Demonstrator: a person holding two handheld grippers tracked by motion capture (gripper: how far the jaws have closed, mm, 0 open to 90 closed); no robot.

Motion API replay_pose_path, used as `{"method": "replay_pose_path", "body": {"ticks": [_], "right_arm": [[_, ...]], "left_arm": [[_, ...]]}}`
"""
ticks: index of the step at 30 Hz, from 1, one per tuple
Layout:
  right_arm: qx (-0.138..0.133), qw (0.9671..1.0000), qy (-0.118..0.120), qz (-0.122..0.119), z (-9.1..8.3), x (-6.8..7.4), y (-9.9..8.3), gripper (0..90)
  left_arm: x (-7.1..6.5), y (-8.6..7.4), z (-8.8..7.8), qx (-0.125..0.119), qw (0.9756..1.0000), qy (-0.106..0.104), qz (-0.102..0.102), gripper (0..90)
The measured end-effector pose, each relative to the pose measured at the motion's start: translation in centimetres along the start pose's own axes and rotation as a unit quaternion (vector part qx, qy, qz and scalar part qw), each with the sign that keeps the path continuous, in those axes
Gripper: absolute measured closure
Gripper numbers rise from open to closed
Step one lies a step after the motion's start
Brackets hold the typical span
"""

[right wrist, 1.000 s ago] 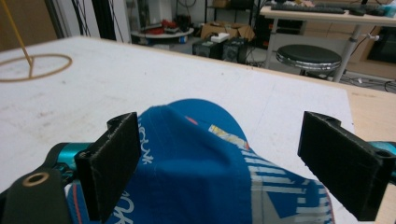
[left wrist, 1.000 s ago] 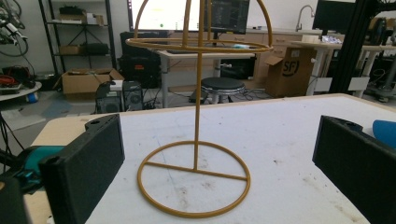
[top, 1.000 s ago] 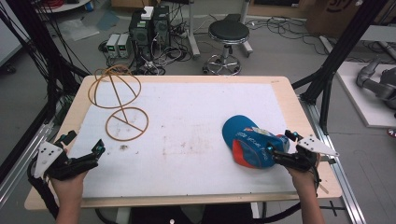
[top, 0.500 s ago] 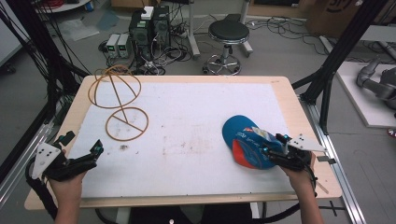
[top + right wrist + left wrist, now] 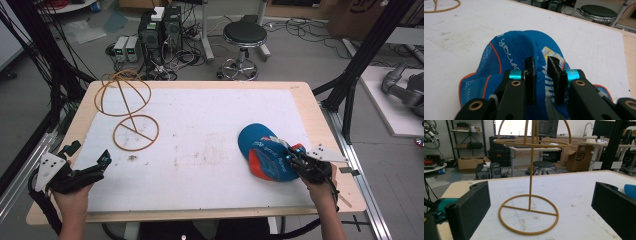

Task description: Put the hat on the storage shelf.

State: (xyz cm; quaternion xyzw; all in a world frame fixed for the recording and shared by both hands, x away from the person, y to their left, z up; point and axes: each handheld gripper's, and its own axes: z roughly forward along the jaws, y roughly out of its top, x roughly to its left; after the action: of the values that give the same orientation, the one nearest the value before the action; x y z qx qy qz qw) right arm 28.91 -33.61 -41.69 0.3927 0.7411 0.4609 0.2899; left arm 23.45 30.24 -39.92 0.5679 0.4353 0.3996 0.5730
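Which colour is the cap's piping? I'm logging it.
Orange piping on the blue cap, clearest in the right gripper view.

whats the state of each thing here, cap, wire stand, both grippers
blue baseball cap with orange trim: lying on the white table mat, a fold of its fabric pinched
gold wire stand with ring base: upright, bare, nothing hung on it
right gripper: jaws just closed, shut on the cap's fabric
left gripper: jaws wide open, holding nothing, aimed at the stand
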Motion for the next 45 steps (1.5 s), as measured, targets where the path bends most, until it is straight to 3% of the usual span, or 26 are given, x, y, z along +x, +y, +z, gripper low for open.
{"method": "replay_pose_path", "body": {"ticks": [3,10,16,29,45], "right_arm": [[-0.001,1.0000,0.001,0.009,-0.1,0.1,0.1,82.7],[-0.034,0.9976,0.016,0.059,-0.6,-0.3,0.5,86.7],[-0.053,0.9953,0.023,0.077,-0.9,-0.2,1.0,87.0],[-0.087,0.9940,0.019,0.063,-1.7,0.4,2.0,86.8],[-0.135,0.9896,0.015,0.048,-3.2,1.1,4.7,86.5]], "left_arm": [[0.0,0.0,0.0,0.000,1.0000,0.000,0.000,2.5],[0.0,0.0,0.0,-0.001,1.0000,0.000,0.000,2.5],[0.0,0.0,0.0,-0.001,1.0000,0.000,-0.001,2.5],[0.1,0.0,-0.1,0.000,1.0000,0.000,-0.002,2.5],[0.1,0.0,0.1,-0.001,1.0000,-0.001,-0.003,2.5]]}}
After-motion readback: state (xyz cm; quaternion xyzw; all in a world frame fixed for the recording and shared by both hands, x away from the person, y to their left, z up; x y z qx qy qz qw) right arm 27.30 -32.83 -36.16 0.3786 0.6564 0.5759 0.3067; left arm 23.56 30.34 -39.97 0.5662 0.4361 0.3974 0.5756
